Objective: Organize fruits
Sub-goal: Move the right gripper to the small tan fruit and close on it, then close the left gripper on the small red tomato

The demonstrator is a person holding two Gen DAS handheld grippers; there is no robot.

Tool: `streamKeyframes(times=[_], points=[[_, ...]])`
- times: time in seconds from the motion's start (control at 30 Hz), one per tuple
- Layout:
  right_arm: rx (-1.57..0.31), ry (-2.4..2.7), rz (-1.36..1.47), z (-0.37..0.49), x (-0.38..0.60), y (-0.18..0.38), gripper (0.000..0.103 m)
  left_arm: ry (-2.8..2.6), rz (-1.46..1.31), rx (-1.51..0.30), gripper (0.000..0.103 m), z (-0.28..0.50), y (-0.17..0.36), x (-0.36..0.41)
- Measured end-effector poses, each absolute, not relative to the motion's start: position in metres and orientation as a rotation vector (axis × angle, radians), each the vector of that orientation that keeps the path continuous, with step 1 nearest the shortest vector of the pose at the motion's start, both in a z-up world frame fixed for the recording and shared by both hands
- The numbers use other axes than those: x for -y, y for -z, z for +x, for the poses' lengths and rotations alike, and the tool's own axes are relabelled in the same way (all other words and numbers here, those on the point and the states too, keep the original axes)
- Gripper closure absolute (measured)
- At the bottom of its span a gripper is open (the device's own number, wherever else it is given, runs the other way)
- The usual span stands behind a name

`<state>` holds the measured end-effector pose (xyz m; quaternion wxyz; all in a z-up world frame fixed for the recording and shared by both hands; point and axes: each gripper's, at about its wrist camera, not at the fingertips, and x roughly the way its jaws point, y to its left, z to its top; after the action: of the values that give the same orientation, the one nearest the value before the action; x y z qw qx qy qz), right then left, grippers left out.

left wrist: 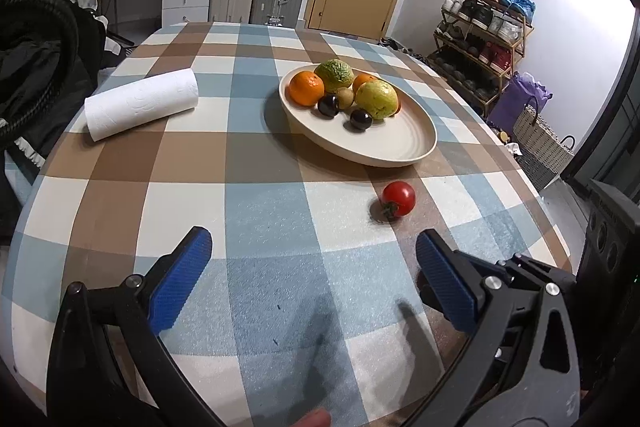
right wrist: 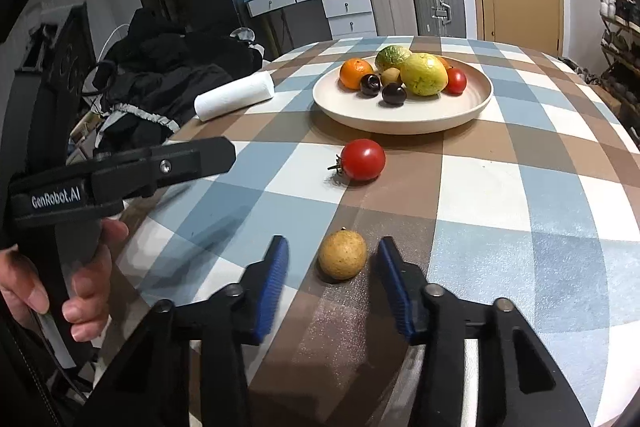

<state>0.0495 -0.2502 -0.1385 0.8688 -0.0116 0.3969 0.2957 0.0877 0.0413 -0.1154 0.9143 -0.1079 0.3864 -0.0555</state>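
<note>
A cream plate (left wrist: 400, 147) (right wrist: 440, 115) on the checked tablecloth holds an orange (left wrist: 306, 89) (right wrist: 355, 73), a yellow-green pear (left wrist: 376, 99) (right wrist: 424, 74), a green fruit, a kiwi, two dark plums and a small tomato (right wrist: 456, 81). A loose red tomato (left wrist: 399, 198) (right wrist: 363, 159) lies on the cloth in front of the plate. A small brown round fruit (right wrist: 343, 255) lies between the fingers of my right gripper (right wrist: 334, 257), which is open and not touching it. My left gripper (left wrist: 314, 247) is open and empty, short of the tomato. It also shows in the right wrist view, at the left (right wrist: 120, 175).
A white paper towel roll (left wrist: 140, 103) (right wrist: 234, 95) lies left of the plate. Dark clothing (right wrist: 168, 79) is heaped beyond the table's left edge. A hand (right wrist: 80, 291) holds the left gripper's handle. Suitcases, drawers, a door and a shoe rack (left wrist: 480, 39) stand behind.
</note>
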Motion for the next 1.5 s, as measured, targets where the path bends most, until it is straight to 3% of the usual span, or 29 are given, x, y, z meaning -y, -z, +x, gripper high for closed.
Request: streamKeyframes(times=[0.1, 0.87, 1.07, 1.17, 1.37, 1.4, 1.43, 1.5], points=[[-0.831, -0.606, -0.026, 0.052, 0.253, 0.140, 0.078, 0.117, -0.209, -0.800, 0.001, 0.092, 0.116, -0.038], [-0.740, -0.558, 0.135, 0.105, 0.322, 0.105, 0.078, 0.257, -0.127, -0.984, 0.002, 0.168, 0.151, 0.024], [-0.727, -0.576, 0.158, 0.127, 0.322, 0.098, 0.078, 0.304, -0.130, -0.978, 0.007, 0.179, 0.149, 0.033], [-0.714, -0.591, 0.165, 0.136, 0.318, 0.095, 0.078, 0.312, -0.117, -0.981, 0.016, 0.181, 0.150, 0.037], [-0.717, -0.609, 0.173, 0.138, 0.313, 0.097, 0.078, 0.331, -0.107, -0.983, 0.056, 0.186, 0.148, 0.039], [-0.719, -0.609, 0.173, 0.139, 0.313, 0.098, 0.078, 0.346, -0.116, -0.986, 0.071, 0.188, 0.148, 0.038], [-0.722, -0.607, 0.175, 0.139, 0.314, 0.098, 0.078, 0.361, -0.126, -0.989, 0.076, 0.188, 0.148, 0.038], [-0.724, -0.605, 0.178, 0.140, 0.315, 0.099, 0.078, 0.364, -0.117, -0.976, 0.076, 0.187, 0.147, 0.039]])
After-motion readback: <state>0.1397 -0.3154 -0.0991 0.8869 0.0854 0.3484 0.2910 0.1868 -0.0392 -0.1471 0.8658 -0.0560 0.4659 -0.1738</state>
